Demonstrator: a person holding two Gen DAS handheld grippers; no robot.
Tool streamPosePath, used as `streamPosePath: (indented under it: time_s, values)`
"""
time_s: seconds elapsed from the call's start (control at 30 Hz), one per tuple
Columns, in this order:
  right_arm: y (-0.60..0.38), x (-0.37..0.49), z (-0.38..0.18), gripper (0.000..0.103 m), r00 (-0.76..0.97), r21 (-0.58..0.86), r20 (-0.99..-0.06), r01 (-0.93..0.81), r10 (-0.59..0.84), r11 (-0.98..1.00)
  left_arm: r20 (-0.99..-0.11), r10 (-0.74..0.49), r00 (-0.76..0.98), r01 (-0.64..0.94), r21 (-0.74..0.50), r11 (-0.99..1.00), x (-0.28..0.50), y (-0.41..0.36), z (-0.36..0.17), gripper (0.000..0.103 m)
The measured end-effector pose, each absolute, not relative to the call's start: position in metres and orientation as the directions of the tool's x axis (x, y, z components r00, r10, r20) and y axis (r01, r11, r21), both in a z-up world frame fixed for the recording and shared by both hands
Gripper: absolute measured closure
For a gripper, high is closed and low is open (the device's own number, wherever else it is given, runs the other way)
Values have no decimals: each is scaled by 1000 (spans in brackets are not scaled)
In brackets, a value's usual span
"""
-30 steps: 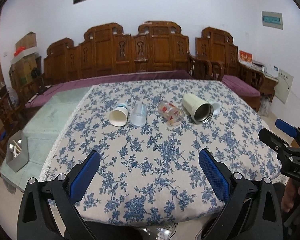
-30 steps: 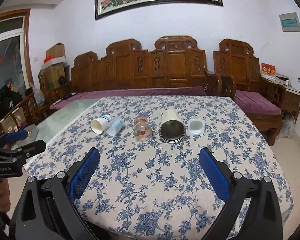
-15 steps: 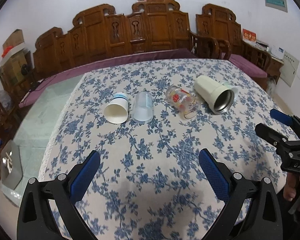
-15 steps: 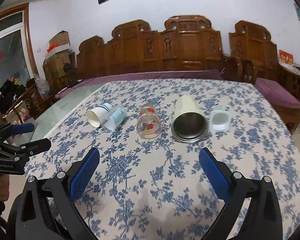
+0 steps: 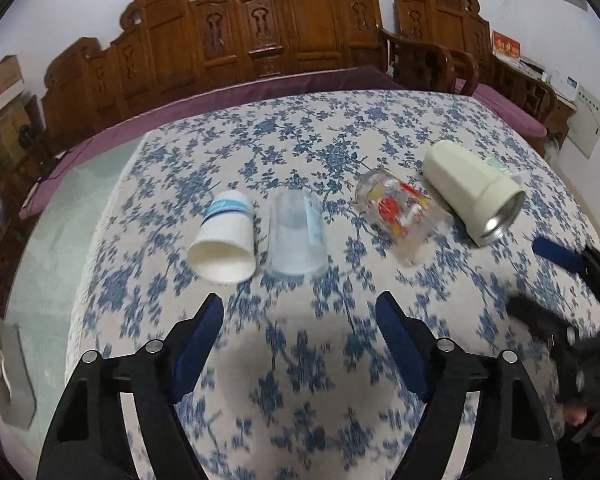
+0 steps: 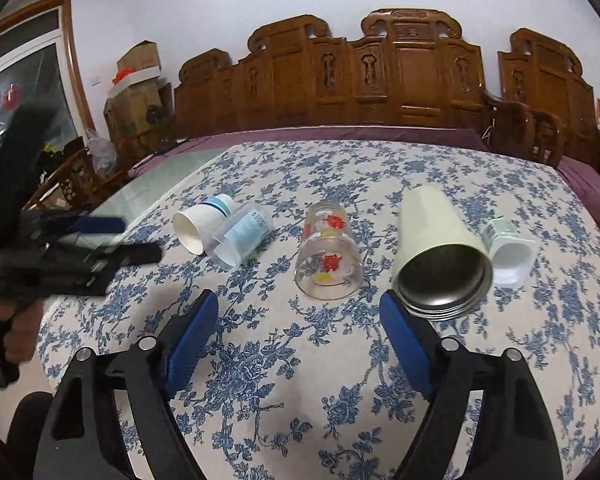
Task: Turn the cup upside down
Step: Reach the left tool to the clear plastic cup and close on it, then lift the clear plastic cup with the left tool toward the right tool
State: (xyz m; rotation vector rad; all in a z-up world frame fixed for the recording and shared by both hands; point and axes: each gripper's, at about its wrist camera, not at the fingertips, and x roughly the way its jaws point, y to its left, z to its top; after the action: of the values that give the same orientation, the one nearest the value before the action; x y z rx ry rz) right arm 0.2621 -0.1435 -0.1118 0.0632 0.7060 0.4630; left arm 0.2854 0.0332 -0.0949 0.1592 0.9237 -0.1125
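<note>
Overhead, both grippers spread, empty; floral tablecloth (image 6: 300, 360) under toppled cups; carved wooden bench (image 6: 380, 80) behind

1. Tabletop (image 6: 260, 364): blue-floral cloth.
2. Lying on their sides, ahead of the right claw (image 6: 300, 324), left to right: paper cup (image 6: 200, 224), clear plastic cup (image 6: 242, 236), printed glass (image 6: 328, 252), cream steel tumbler (image 6: 436, 240), small white cup (image 6: 508, 250).

Five cups lie on their sides in a row across the worktop (image 6: 300, 360). Taking the glass cup (image 6: 327, 256) as landmark: just left of it lies the clear plastic cup (image 6: 240, 236), touching the paper cup (image 6: 200, 226) farther left. Right of the glass cup lies the steel-lined tumbler (image 6: 440, 256), and the small plastic cup (image 6: 508, 252) beyond, touching it. Carved benches (image 6: 380, 80) stand behind the glass cup.
</note>
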Motion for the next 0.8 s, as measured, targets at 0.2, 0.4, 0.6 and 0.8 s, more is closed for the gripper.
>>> streamPosePath:
  time_s: [0.2,0.4,0.6,0.8]
  values:
    - [-144,262,-129,24,624,226,-634,-416,457,881,-840,-33,542,202,93,975,335,22,-110,31]
    - [-147,255,-133,24,608,224,-640,-438,470,871,-882,-17,471,191,82,978,379,17,-133,33]
    - [-153,256,-130,25,605,232,-638,-439,477,868,-908,25,418,180,110,978,408,11,-147,41]
    - [-160,256,-125,25,609,240,-632,-434,479,868,-918,81,387,146,148,978,423,12,-161,46]
